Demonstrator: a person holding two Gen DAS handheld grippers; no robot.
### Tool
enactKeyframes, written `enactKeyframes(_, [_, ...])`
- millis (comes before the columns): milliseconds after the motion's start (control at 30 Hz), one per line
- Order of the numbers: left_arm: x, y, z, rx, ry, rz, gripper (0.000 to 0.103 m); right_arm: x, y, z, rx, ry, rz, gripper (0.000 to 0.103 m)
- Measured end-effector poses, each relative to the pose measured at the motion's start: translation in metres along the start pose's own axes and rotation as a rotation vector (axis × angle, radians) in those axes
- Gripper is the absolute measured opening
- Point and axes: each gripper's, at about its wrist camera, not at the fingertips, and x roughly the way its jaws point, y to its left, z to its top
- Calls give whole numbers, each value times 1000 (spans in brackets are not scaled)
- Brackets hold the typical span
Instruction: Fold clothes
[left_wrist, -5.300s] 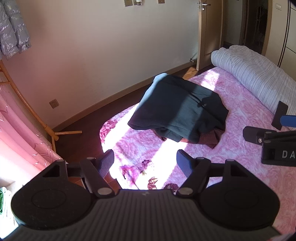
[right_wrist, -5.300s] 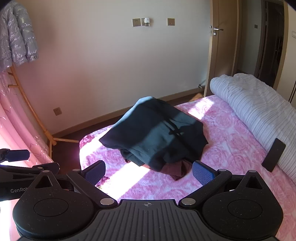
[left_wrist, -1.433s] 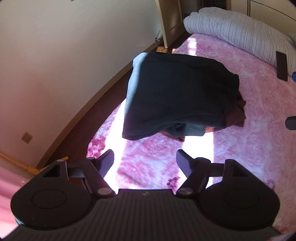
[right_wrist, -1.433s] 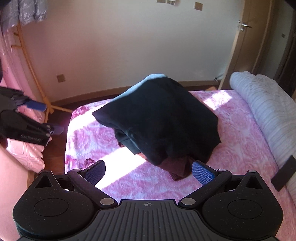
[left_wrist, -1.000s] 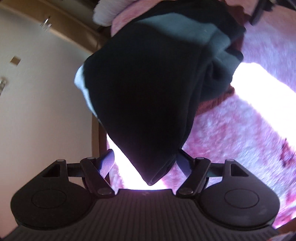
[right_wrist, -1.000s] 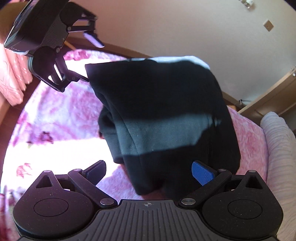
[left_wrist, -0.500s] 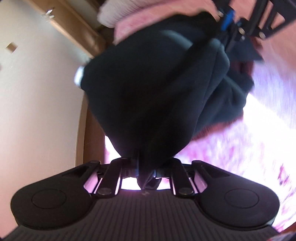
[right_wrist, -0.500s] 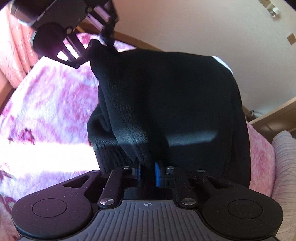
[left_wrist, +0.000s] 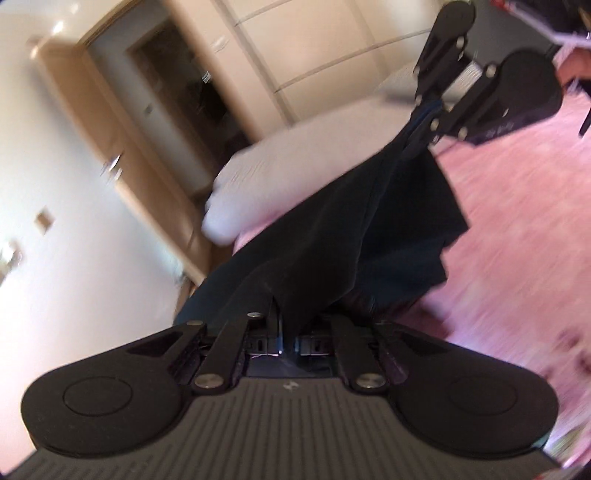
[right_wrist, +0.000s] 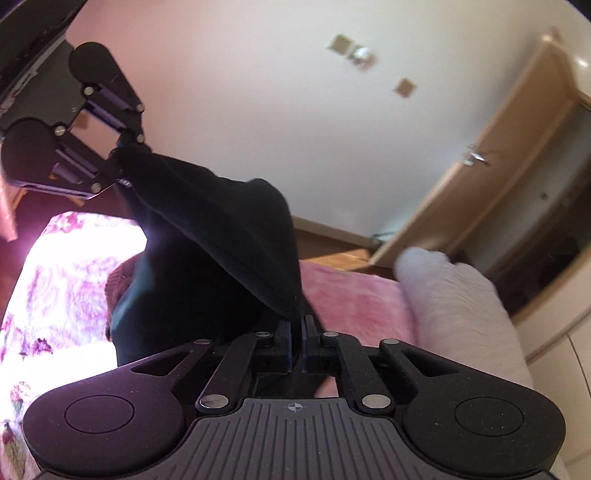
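1. Since a second ago, both grippers have closed on the dark, soft fabric garment (left_wrist: 332, 236) and lifted it above the pink floral bedspread (left_wrist: 517, 221).
2. White striped rolled duvet (right_wrist: 454, 295) lies beyond.
3. Left gripper (left_wrist: 286, 325) pinches one edge.
4. Right gripper (right_wrist: 295, 338) pinches another.

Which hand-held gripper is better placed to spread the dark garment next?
Neither alone. The left hand-held gripper and right hand-held gripper are each shut on an edge of the dark garment, which hangs between them above the pink bed.
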Motion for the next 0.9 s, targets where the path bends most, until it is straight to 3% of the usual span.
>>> enactKeyframes(100, [-17, -63, 44, 51, -43, -72, 3, -63, -34, -38, 80, 19, -59, 3])
enactKeyframes(267, [-36, -193, 108, 75, -54, -199, 2, -164, -57, -136, 197, 78, -125, 3])
enactKeyframes(433, [-51, -313, 190, 75, -118, -425, 2, -284, -83, -238, 325, 186, -229, 3])
enactKeyframes(567, [-47, -382, 238, 141, -175, -630, 4, -377, -114, -311, 501, 315, -378, 3])
enactKeyframes(633, [-53, -417, 250, 196, -191, -706, 13, -412, -124, -347, 596, 385, -451, 3])
enactKeyframes(667, [-56, -435, 256, 224, -199, -742, 23, -424, -128, -361, 636, 415, -488, 3])
enactKeyframes(700, [-57, -443, 258, 249, -201, -751, 31, -435, -120, -373, 671, 447, -521, 3])
enactKeyframes(767, [-55, -457, 259, 287, -196, -743, 35, -456, -93, -397, 739, 515, -584, 4])
enactKeyframes(900, [-46, -471, 223, 336, -36, -701, 40, -481, -41, -431, 821, 587, -602, 4])
